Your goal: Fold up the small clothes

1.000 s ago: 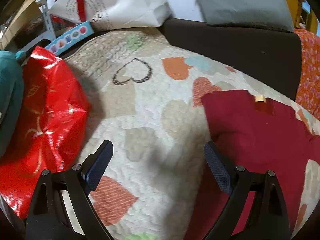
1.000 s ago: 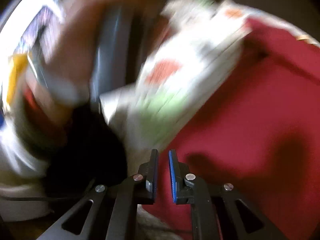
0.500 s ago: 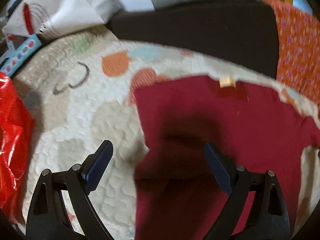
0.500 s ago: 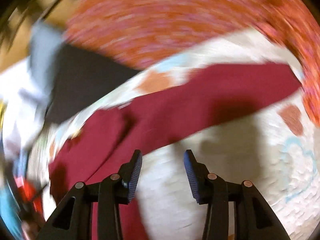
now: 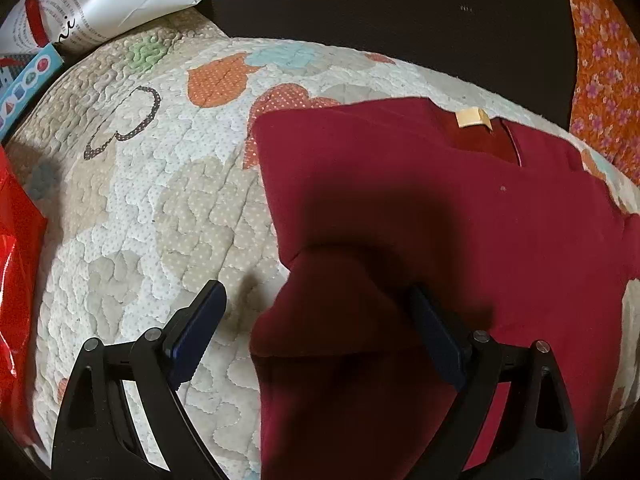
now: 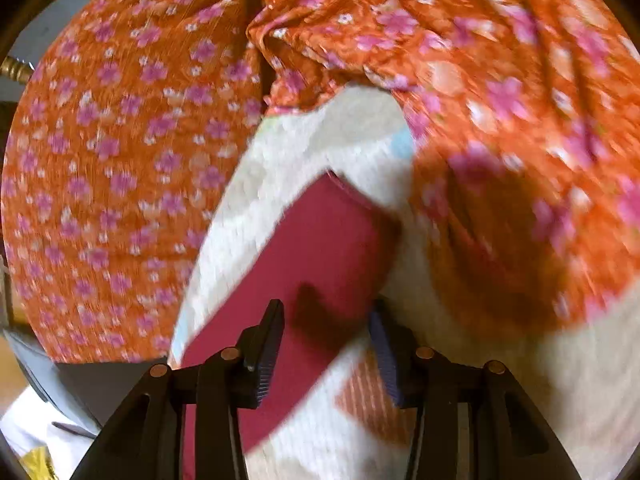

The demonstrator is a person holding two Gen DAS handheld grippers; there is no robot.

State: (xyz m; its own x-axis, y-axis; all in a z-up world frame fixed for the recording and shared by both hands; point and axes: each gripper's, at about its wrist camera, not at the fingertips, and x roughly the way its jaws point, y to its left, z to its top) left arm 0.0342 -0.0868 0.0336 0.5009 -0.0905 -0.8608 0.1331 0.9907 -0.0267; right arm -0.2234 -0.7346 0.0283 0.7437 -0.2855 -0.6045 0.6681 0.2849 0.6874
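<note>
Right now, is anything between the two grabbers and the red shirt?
No, nothing visible is in the way. The left gripper hangs open right over the shirt, at its near edge on the quilt. The right gripper is open too, with the shirt's sleeve lying just ahead between its fingers.

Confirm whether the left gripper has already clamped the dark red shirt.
No: the left gripper stands wide open over the dark red shirt, pads clear.

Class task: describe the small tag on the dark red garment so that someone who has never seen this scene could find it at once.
Start at the heart-patterned quilt, where a dark red garment lies spread flat. Follow its far edge to the neckline. The tag is a small pale yellow square there, the only light patch on the red cloth.
</note>
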